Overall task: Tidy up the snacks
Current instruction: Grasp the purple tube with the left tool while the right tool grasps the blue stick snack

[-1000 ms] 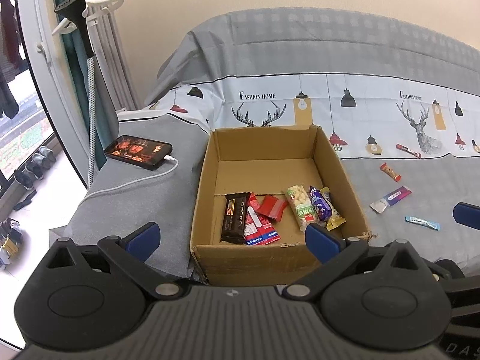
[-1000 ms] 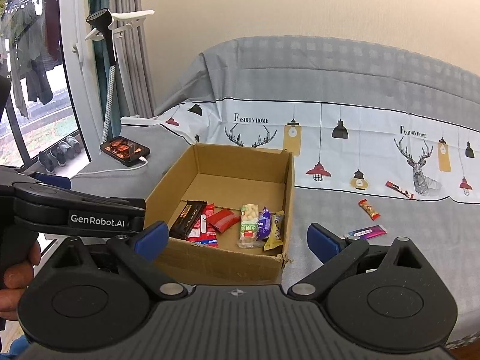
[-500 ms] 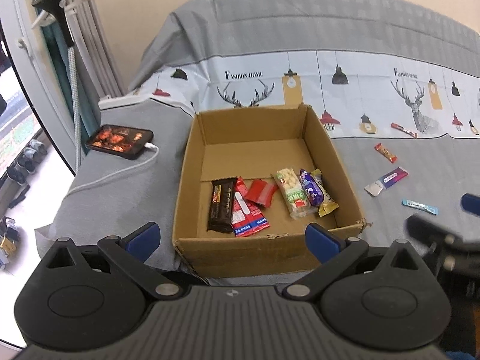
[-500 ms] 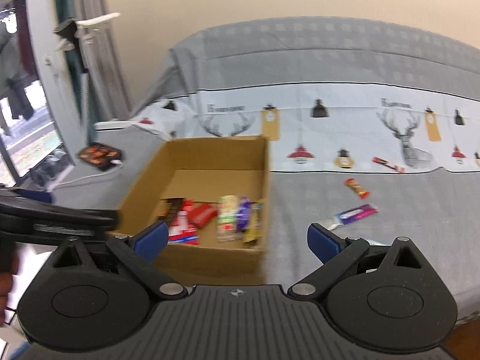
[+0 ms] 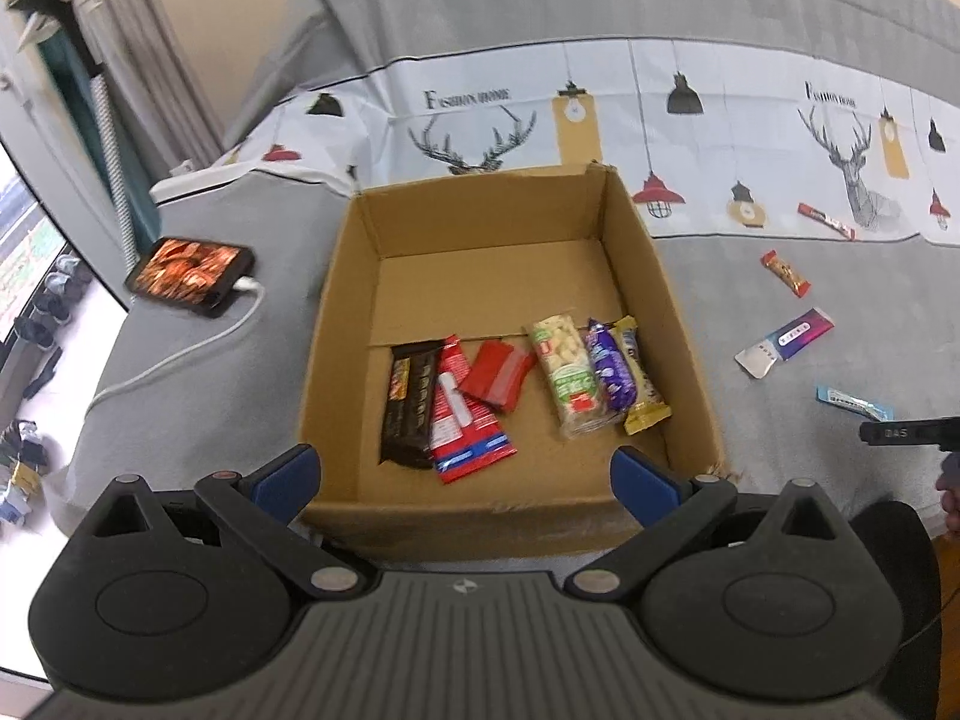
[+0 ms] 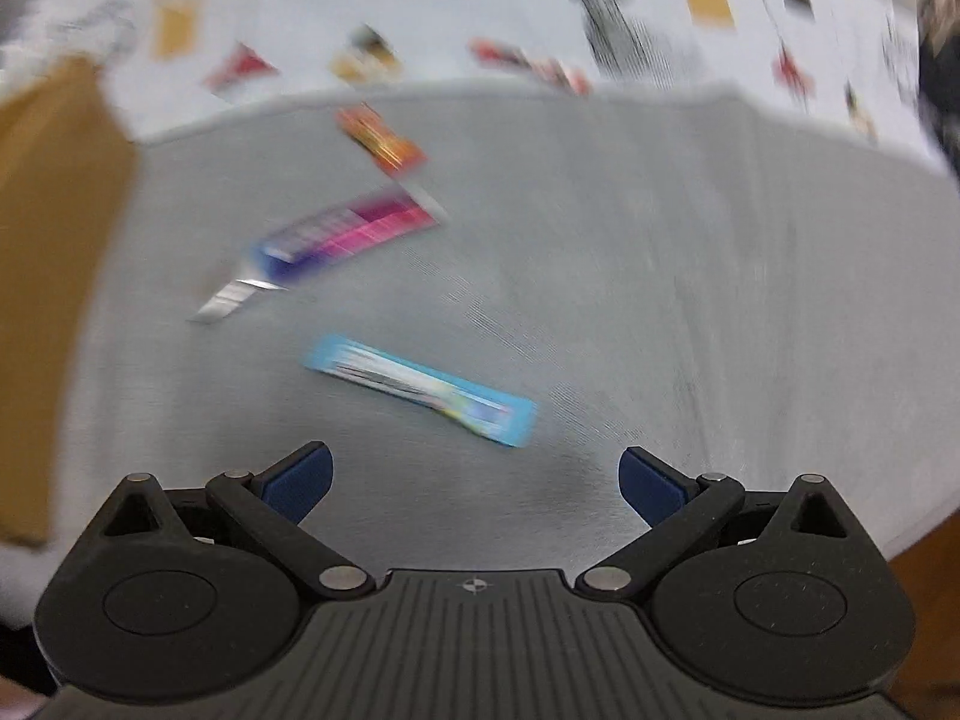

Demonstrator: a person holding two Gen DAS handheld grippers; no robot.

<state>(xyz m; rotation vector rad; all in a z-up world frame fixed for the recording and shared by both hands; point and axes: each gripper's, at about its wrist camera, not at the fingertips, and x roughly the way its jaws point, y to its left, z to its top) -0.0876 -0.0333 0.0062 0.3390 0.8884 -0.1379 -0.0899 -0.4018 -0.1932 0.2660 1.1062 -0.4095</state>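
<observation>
An open cardboard box [image 5: 684, 324] sits on the grey sofa cover and holds several snack packs, among them a black bar [image 5: 411, 402] and a green-labelled pack [image 5: 567, 375]. My left gripper [image 5: 465, 471] is open and empty, above the box's near wall. My right gripper [image 6: 474, 477] is open and empty, just above a light blue stick pack [image 6: 420, 387], which also shows in the left wrist view [image 5: 852, 401]. A pink-blue pack [image 6: 336, 240], an orange bar [image 6: 378, 138] and a red stick [image 6: 528, 69] lie beyond it. The right wrist view is blurred.
A phone [image 5: 189, 276] on a white charging cable lies left of the box, near the sofa's left edge. A window and curtain stand further left. The box's side wall [image 6: 54, 276] shows at the left of the right wrist view.
My right gripper has swung right and down from the box to the loose packs on the cover. My left gripper has moved closer over the box. Both stay open.
</observation>
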